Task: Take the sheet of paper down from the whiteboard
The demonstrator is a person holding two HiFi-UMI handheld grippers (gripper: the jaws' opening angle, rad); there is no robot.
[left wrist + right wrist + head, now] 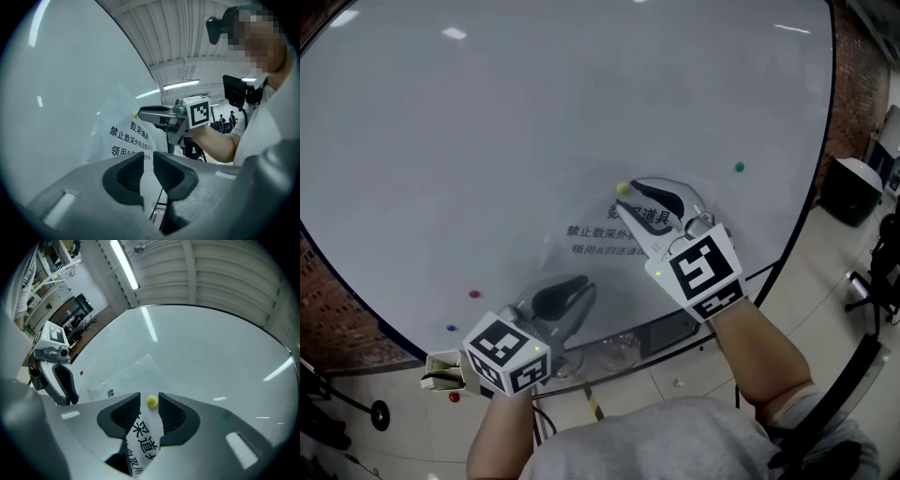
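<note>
Left gripper (570, 292): jaws narrowly parted, down-left of small round yellow magnet (623, 188). White printed paper sheet (598, 236): flat on glossy white whiteboard (534, 103), top corner under magnet. Right gripper (639, 190): jaws spread, one each side of magnet, sheet showing between them.

Cool, even indoor light comes from ceiling strip lamps (124, 263). The glossy whiteboard (534, 112) mirrors them as small bright patches near its top edge in the head view, and as long white streaks in the right gripper view. Both gripper views bend strongly, fisheye-style, with black rounded corners. The head view is dimmer and slightly soft, and shadows on the board are faint.
</note>
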